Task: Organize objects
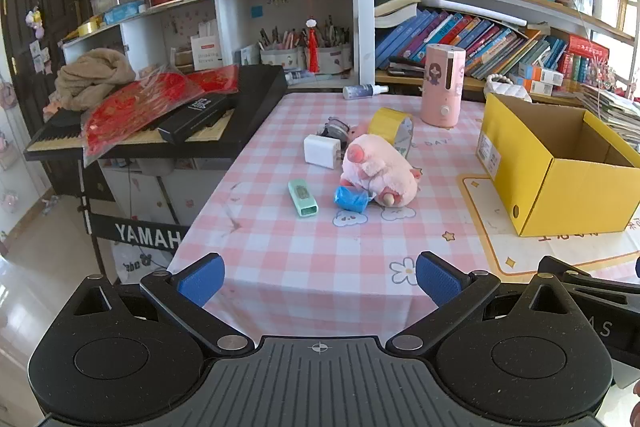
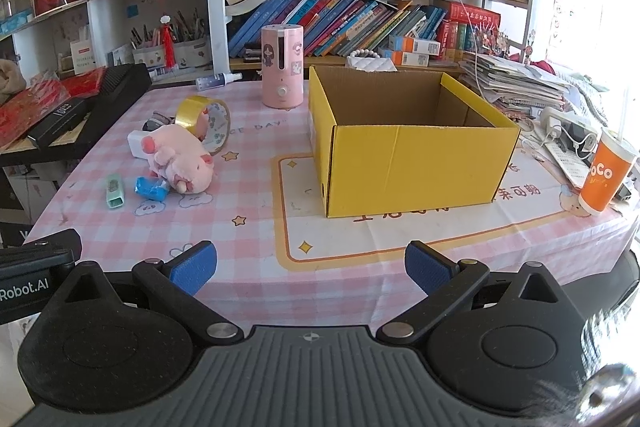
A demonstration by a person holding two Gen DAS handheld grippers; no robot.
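A pink plush pig [image 1: 378, 171] [image 2: 182, 161] lies on the pink checked tablecloth. Around it lie a blue roll [image 1: 351, 199] [image 2: 151, 188], a mint green case [image 1: 303, 197] [image 2: 114, 191], a white charger [image 1: 322, 151] [image 2: 136, 143], a yellow tape roll [image 1: 392, 129] [image 2: 206, 119] and a small dark object [image 1: 335, 128]. An open, empty yellow cardboard box [image 1: 560, 163] [image 2: 404, 143] stands to their right. My left gripper [image 1: 320, 277] is open and empty at the table's near edge, short of the objects. My right gripper [image 2: 310, 267] is open and empty in front of the box.
A pink humidifier [image 1: 443, 85] [image 2: 282, 67] and a spray bottle [image 1: 365, 90] [image 2: 218, 79] stand behind the objects. A black keyboard [image 1: 168, 123] with red packets borders the table's left. An orange cup [image 2: 606, 173] and cables sit at the right. Bookshelves line the back.
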